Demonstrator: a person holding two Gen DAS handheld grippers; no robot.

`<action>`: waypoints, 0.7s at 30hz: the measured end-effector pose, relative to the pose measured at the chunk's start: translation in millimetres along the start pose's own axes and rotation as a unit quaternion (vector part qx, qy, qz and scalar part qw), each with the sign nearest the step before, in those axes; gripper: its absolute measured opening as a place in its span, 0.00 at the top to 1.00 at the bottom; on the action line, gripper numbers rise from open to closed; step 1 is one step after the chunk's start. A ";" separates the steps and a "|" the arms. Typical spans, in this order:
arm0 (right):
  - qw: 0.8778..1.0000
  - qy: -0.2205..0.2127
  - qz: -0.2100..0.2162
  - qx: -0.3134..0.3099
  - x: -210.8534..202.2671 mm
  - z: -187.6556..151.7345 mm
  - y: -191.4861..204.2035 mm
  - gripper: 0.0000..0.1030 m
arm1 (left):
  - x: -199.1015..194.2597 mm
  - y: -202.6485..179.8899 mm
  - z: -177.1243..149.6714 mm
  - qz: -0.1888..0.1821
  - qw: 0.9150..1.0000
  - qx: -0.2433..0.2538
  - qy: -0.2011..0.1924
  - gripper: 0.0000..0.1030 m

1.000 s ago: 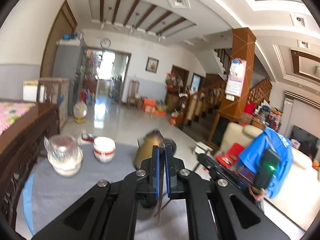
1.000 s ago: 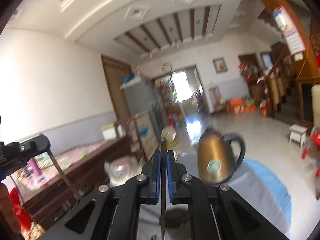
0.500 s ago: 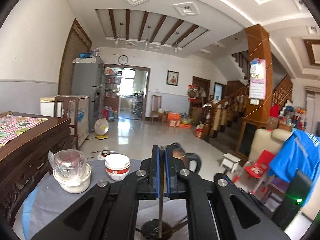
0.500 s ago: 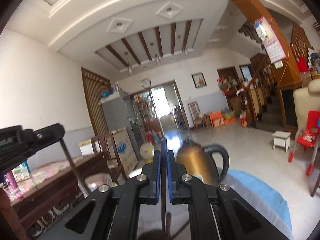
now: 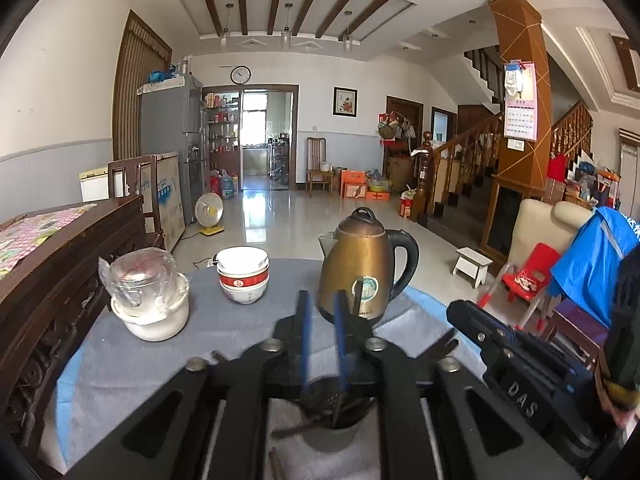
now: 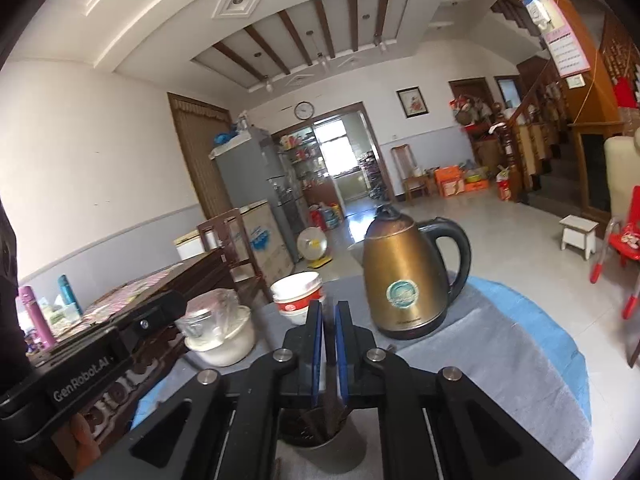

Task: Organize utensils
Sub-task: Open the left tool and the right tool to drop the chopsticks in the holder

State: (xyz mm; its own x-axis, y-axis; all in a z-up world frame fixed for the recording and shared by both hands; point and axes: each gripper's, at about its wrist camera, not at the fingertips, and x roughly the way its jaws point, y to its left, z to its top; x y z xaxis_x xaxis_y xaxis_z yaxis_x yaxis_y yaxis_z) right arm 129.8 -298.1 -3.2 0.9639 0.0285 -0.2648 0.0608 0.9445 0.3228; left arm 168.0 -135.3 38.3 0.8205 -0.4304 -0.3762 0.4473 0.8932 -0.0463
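Note:
A metal utensil cup (image 5: pixel 332 436) stands on the grey cloth right under both grippers, with several dark utensils in it. My left gripper (image 5: pixel 322 294) hovers over it with its jaws opening. Nothing is pressed between the blue pads, and a dark handle (image 5: pixel 358 294) stands loose just right of them. In the right wrist view the cup (image 6: pixel 320 446) shows below my right gripper (image 6: pixel 329 304). That gripper is shut on a thin utensil (image 6: pixel 329 408) that reaches down into the cup. The right gripper's body (image 5: pixel 520 364) also shows at the right of the left wrist view.
Behind the cup stand a brass kettle (image 5: pixel 360 268), stacked red-and-white bowls (image 5: pixel 243 276) and a wrapped glass jar on a white bowl (image 5: pixel 148 300). Dark wooden furniture (image 5: pixel 60 280) borders the table's left side. The round table's edge (image 6: pixel 560 356) curves off at the right.
Both grippers have sunk toward the cup and tilted down, so the table fills more of each view. The left jaws, shut on a thin utensil before, now stand apart. The right gripper stays shut on its utensil.

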 end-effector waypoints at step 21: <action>0.999 0.043 -0.028 0.002 -49.5 -44.3 -17.6 0.58 | -54.6 70.8 -105.4 0.026 0.983 -0.012 0.180 0.11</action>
State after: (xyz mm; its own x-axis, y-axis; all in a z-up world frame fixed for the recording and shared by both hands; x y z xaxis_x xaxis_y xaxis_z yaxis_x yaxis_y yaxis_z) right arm 69.5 -301.6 -35.9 0.9334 0.0035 -0.3589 0.1151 0.9442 0.3087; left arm 117.4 -34.8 -42.0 0.6619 -0.3132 -0.6810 0.3955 0.9177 -0.0377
